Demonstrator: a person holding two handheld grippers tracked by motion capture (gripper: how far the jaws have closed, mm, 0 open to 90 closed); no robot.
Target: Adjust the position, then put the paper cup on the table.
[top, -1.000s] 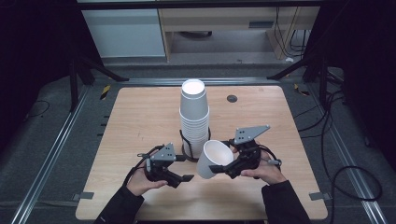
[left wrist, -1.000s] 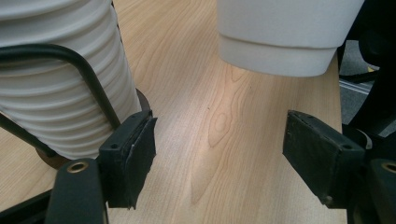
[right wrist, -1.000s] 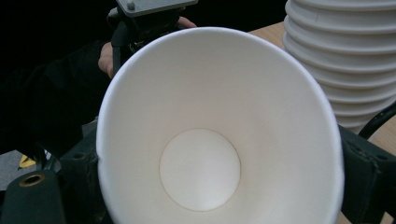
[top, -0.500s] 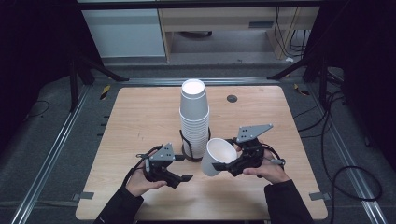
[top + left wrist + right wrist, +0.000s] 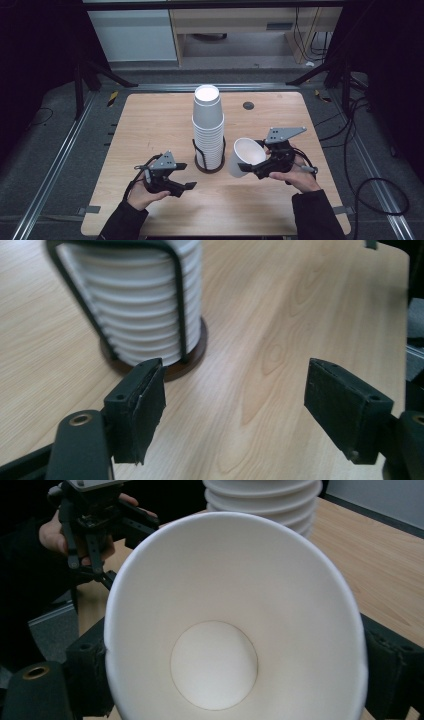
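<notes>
A tall stack of white paper cups point(image 5: 207, 122) stands in a black wire holder point(image 5: 209, 164) at the table's middle. To its right, my right gripper point(image 5: 251, 167) is shut on a single white paper cup point(image 5: 245, 155), tilted with its mouth up and leftward. In the right gripper view this cup point(image 5: 230, 625) sits between the two jaws, its empty inside facing the camera. My left gripper point(image 5: 184, 175) hovers left of the holder, open with nothing in it. In the left gripper view its jaws point(image 5: 235, 400) stand wide apart, the stack point(image 5: 145, 300) just beyond the left one.
The wooden table point(image 5: 150, 125) has a small dark round hole point(image 5: 248, 105) at its far right. Metal rails and cables run along the floor on both sides. In the right gripper view the other hand and its gripper point(image 5: 95, 525) show at the upper left.
My right gripper has carried the single cup a little to the right and away from the stack. The left gripper has hardly moved.
</notes>
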